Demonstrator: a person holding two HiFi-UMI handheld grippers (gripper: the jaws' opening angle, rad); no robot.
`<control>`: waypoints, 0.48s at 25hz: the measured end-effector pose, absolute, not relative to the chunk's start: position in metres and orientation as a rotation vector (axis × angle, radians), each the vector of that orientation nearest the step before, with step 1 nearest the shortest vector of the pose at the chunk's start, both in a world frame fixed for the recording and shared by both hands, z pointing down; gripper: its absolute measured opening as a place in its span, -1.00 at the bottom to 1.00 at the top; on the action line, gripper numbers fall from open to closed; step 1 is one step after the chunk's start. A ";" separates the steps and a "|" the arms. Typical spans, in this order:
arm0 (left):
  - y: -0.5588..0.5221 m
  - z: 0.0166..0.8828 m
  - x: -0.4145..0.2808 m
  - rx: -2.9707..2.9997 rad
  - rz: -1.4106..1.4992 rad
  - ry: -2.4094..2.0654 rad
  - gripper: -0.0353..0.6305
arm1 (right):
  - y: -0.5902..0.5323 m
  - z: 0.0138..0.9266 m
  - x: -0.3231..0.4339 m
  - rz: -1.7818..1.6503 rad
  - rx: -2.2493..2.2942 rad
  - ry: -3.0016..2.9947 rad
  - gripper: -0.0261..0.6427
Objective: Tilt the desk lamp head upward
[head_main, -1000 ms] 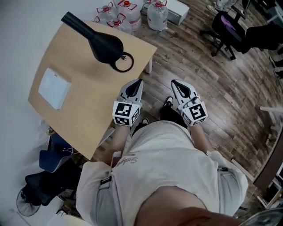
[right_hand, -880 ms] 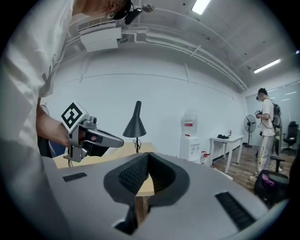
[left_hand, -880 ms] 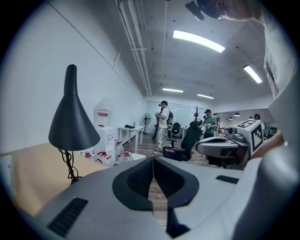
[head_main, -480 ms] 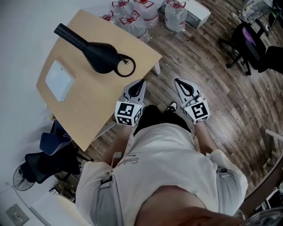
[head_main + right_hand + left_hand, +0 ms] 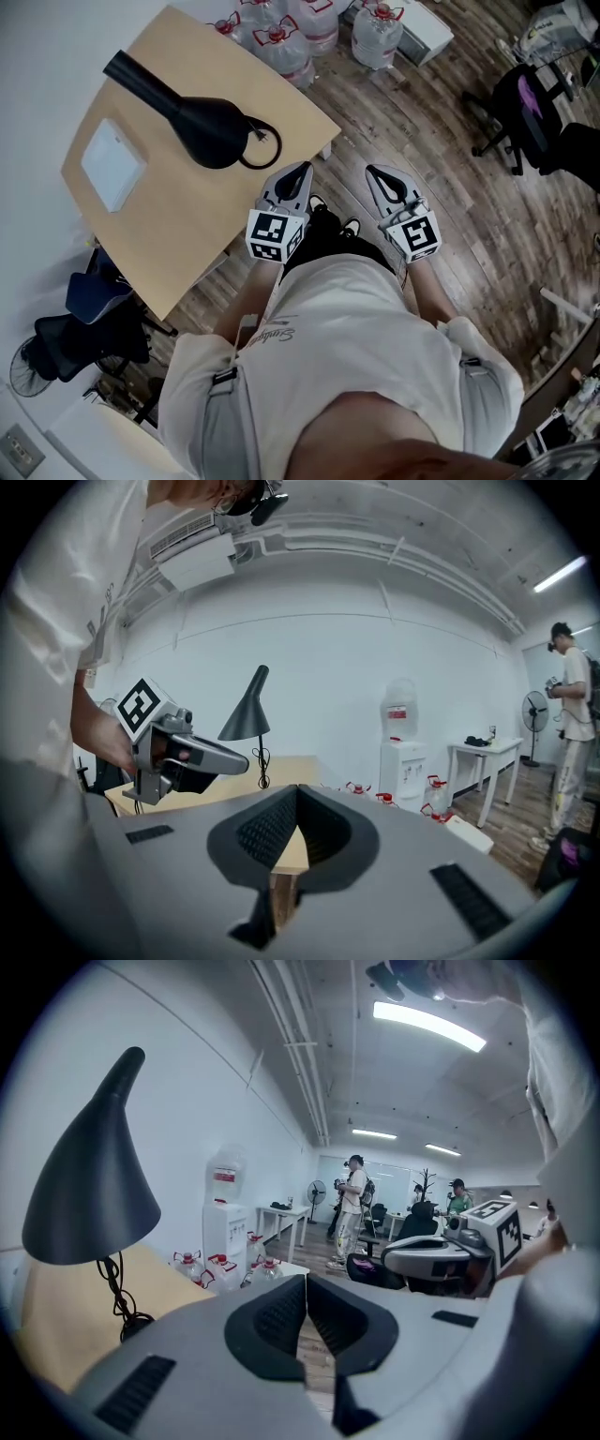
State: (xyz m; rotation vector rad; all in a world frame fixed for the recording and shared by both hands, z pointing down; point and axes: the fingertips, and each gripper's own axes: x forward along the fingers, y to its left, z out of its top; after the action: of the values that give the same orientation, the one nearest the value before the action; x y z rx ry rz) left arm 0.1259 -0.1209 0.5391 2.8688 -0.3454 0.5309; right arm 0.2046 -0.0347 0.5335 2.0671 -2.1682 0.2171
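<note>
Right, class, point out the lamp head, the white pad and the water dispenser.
lamp head [image 5: 214,131]: head view, on the wide black shade.
white pad [image 5: 112,165]: head view, its centre.
water dispenser [image 5: 404,759]: right gripper view, its white cabinet.

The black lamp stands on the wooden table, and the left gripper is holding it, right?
Not quite. The black lamp does stand on the wooden table, but the left gripper isn't holding it: the left gripper view shows its jaws shut on nothing, away from the lamp.
</note>
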 end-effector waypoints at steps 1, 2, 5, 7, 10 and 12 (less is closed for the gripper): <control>-0.129 0.541 0.126 2.861 0.535 -0.355 -0.84 | -0.043 0.529 0.205 0.212 2.052 -2.176 -0.94; -0.138 0.541 0.126 2.854 0.535 -0.371 -0.85 | -0.051 0.525 0.206 0.210 2.042 -2.182 -0.94; -0.158 0.539 0.125 2.846 0.509 -0.434 -0.84 | -0.074 0.515 0.211 0.208 2.015 -2.201 -0.94; -0.166 0.544 0.120 2.818 0.505 -0.469 -0.84 | -0.089 0.512 0.211 0.195 1.978 -2.221 -0.94; -0.180 0.553 0.111 2.787 0.508 -0.507 -0.84 | -0.116 0.511 0.208 0.180 1.914 -2.257 -0.94; -0.187 0.556 0.105 2.782 0.512 -0.518 -0.84 | -0.133 0.514 0.203 0.177 1.874 -2.282 -0.94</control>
State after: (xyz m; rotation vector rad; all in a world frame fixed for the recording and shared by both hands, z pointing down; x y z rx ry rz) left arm 0.1050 -0.1873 0.5563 2.7816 -0.5185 0.5118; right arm 0.2030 -0.1329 0.5144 1.8745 -2.2823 0.1766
